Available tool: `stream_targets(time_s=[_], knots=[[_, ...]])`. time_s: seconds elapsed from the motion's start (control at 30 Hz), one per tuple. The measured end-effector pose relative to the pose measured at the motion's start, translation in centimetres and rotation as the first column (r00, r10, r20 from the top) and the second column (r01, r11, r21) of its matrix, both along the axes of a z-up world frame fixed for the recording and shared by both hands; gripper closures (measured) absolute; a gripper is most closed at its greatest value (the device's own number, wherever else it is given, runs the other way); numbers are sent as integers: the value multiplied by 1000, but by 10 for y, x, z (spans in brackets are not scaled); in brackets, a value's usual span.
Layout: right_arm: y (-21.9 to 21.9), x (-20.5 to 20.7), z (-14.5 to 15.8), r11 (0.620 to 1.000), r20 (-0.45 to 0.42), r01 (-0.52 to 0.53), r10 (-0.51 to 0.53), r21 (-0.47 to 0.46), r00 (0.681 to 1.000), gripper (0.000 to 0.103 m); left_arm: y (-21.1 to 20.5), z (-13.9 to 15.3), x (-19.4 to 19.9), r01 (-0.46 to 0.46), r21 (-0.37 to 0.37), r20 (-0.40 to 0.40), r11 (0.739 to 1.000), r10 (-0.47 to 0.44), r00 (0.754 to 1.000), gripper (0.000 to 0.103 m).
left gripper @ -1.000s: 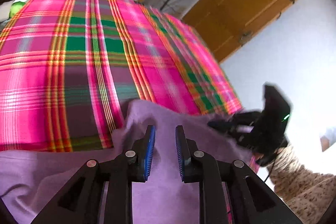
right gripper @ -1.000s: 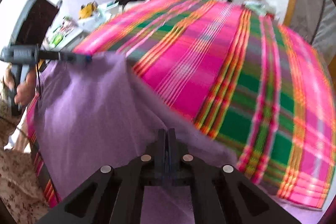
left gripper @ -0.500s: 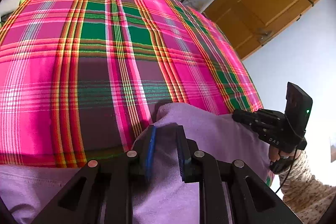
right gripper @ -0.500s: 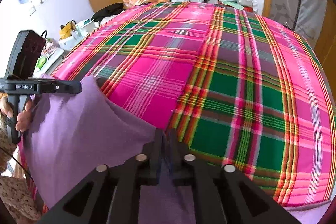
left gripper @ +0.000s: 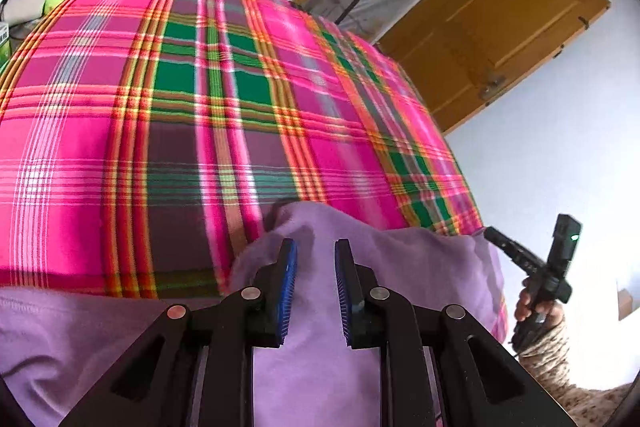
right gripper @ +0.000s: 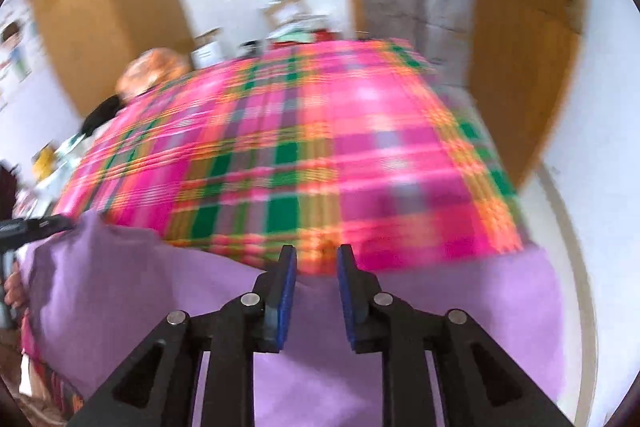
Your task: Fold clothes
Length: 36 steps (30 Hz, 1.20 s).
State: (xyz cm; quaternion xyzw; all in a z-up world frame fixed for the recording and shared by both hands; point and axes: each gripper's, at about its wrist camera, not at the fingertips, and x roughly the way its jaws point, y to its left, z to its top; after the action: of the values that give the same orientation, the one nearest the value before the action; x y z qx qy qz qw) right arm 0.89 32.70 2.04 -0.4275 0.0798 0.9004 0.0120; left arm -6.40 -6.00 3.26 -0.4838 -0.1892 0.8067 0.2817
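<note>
Left claw (left gripper: 316, 255) and right claw (right gripper: 316, 259), jaws just parted.

Two fisheye wrist views look steeply down, close over a lilac garment (left gripper: 400, 267) on a plaid bedspread (left gripper: 200, 107); both share these.

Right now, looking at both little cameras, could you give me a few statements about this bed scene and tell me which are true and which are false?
1. The garment being folded is purple. True.
2. The bed cover is plain white. False: it is pink, green and orange plaid.
3. The left gripper has a gap between its blue pads, with no cloth pinched. True.
4. The right gripper is clamped shut on the garment. False: its jaws have just been opening, and nothing is pinched.
5. The wooden door lies flat on the bed. False: it stands beyond the bed.
</note>
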Motion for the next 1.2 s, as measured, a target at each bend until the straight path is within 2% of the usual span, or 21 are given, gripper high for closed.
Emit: stream_targets(time_s=[0.1,0.17,0.37,0.67,0.7,0.77,0.87,0.97,1.07,1.13,1.2], knots=[[22,15,-1,996,-17,85,-84,12,996,78,7,1,5,17,6,-4,1000,-17,1000,80],[31,25,0,995,-36,101,-101,-2,994,76,12,-2,6,29,7,7,1000,-29,1000,80],[58,38,-14,977,-19,198,-197,80,980,68,17,-13,8,27,0,36,1000,-27,999,80],[104,29,-33,914,-27,393,-392,104,919,59,19,-26,3,7,5,61,1000,-7,998,79],[111,26,-35,905,-26,413,-413,99,911,57,19,-26,2,6,4,62,1000,-7,998,79],[126,20,-41,904,6,426,-427,33,904,57,20,-28,1,6,5,64,1000,-6,998,79],[133,16,-45,908,7,419,-419,-24,908,57,18,-30,1,0,24,73,1000,-1,997,79],[135,18,-47,908,-2,417,-418,-43,909,69,18,-32,-1,-6,40,77,999,3,997,79],[134,22,-44,909,-14,416,-417,-21,909,93,18,-32,-1,-2,47,78,999,-2,997,79],[135,25,-41,904,-20,427,-428,-18,904,96,18,-32,-1,-2,48,80,999,-2,997,79],[136,29,-36,885,-42,465,-465,-1,884,97,18,-32,-1,-1,53,83,999,-3,997,79]])
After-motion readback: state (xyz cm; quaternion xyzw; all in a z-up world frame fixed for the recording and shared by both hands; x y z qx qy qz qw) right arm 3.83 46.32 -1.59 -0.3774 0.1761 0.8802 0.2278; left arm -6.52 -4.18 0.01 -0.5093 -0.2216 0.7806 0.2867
